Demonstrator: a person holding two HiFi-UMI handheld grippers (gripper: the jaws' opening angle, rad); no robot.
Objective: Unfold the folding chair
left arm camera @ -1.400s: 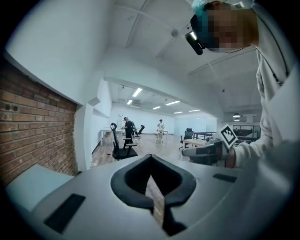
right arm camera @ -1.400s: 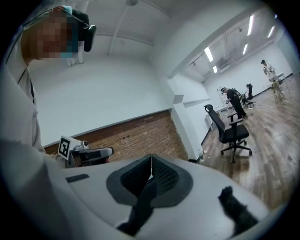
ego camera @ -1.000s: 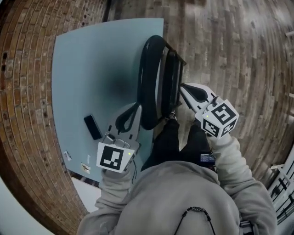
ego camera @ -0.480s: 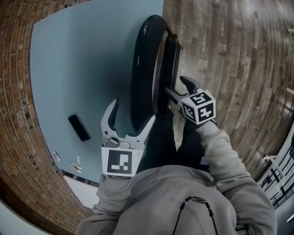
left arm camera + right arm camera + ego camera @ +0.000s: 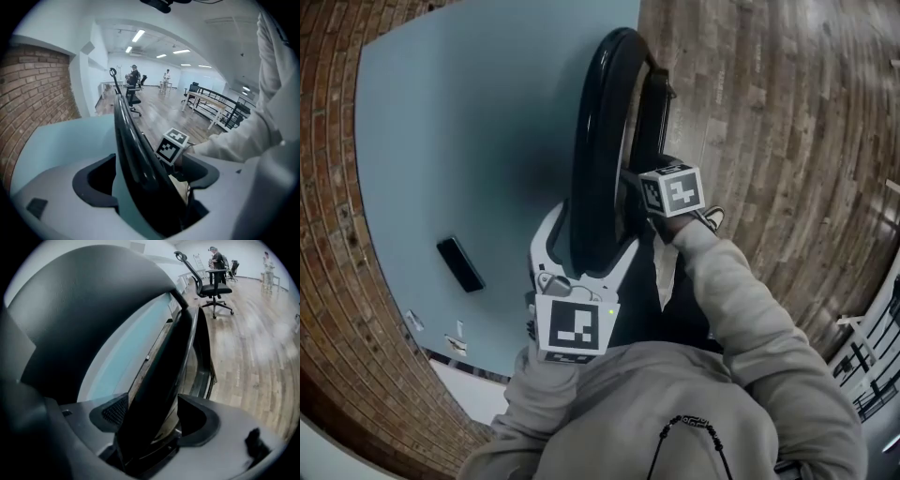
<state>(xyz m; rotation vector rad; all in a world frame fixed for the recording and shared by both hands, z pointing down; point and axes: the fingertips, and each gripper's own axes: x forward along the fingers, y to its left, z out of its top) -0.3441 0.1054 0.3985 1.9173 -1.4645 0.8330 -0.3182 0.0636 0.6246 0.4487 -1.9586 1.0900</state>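
standing folded flat on the wooden floor [image 5: 769,94], just beside the edge of the pale blue surface [image 5: 441,141], the folding chair [image 5: 598,141] is sitting between 2 claws: the left claw [image 5: 147,176] is opening around its glossy black curved rim, the right claw [image 5: 154,417] is opening around the flat panel beside it, neither clamping. it is looking rigid, probably heavy and slippery, so gripping both panels near their tops seems best.

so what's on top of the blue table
A small black flat device lies on the table. The folded chair covers part of one table edge.
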